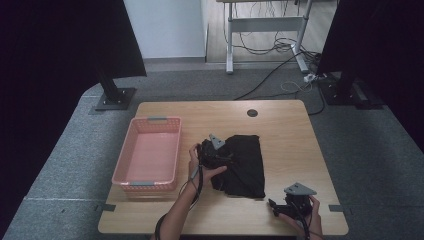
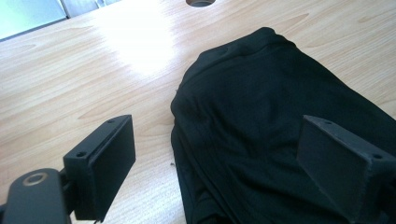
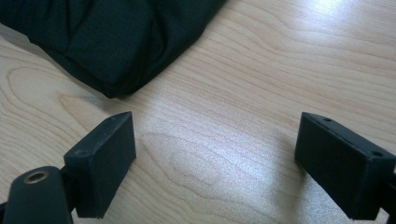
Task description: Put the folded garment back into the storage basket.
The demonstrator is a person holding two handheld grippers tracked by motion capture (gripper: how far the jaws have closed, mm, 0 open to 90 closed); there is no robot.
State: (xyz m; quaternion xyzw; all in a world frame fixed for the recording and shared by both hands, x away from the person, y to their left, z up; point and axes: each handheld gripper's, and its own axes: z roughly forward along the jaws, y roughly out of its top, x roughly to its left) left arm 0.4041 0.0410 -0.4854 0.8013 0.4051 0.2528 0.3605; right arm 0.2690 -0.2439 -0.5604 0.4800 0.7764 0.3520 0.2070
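A folded black cloth (image 1: 243, 165) lies on the wooden table (image 1: 280, 125), right of a pink basket (image 1: 148, 152). My left gripper (image 1: 220, 159) hovers over the cloth's left edge, jaws wide open. In the left gripper view the cloth (image 2: 261, 135) spreads beneath and between the two open jaws, and neither pad presses on it. My right gripper (image 1: 275, 206) rests near the table's front edge, open, with bare wood between its jaws. A folded corner of the cloth (image 3: 107, 42) lies ahead of it in the right gripper view.
The pink basket is empty and stands at the table's left side. A round cable hole (image 1: 252, 113) sits near the far edge. Beyond the table are black stands (image 1: 115, 95), a desk frame (image 1: 265, 30) and floor cables.
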